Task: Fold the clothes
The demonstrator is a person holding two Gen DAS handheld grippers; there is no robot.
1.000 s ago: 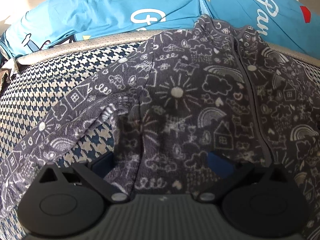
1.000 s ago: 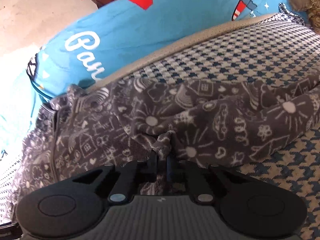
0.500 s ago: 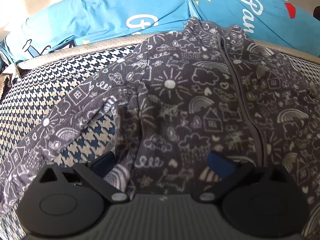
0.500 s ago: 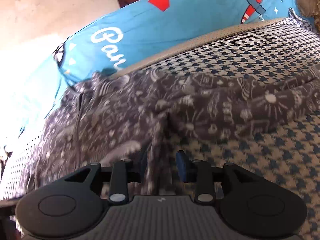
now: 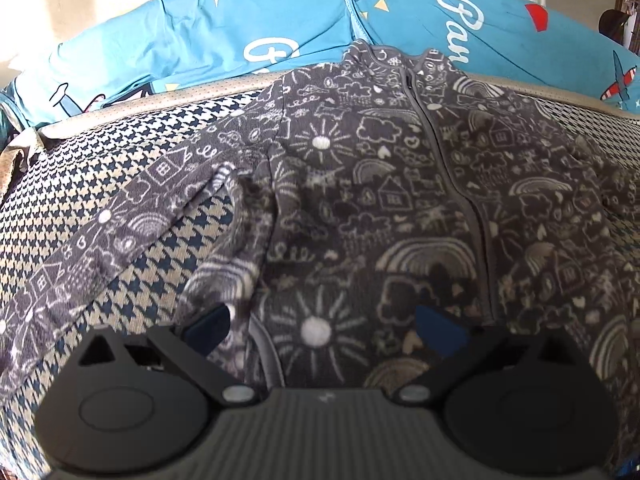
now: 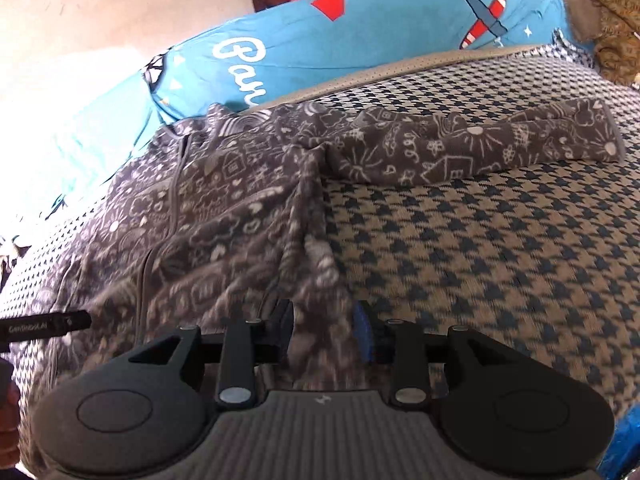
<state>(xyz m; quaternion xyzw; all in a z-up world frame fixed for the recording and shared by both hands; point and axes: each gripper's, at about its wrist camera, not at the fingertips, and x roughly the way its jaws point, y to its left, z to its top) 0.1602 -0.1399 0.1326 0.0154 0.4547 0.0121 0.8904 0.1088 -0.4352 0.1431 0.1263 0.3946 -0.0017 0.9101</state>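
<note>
A grey fleece jacket (image 5: 380, 200) with white doodles lies front up, zip (image 5: 452, 184) closed, on a houndstooth cover (image 5: 80, 152). Its left sleeve (image 5: 120, 220) slants out toward the lower left. My left gripper (image 5: 324, 330) hovers open and wide over the jacket's lower left front, holding nothing. In the right wrist view the jacket (image 6: 224, 200) fills the left half, and its other sleeve (image 6: 480, 148) stretches to the right. My right gripper (image 6: 324, 324) stands open, with the jacket's blurred side edge showing between its fingers; the pads do not press on it.
Blue printed pillows (image 5: 240, 40) (image 6: 360, 40) line the far edge of the cover (image 6: 500, 260). A brown fuzzy thing (image 6: 608, 32) lies at the far right. The other gripper's black finger (image 6: 44, 324) and a hand (image 6: 8, 420) show at the left edge.
My right gripper let go of the pinched fold of fleece, opened, and drew back along the jacket's side. My left gripper also drew back, staying open, so more of the jacket shows.
</note>
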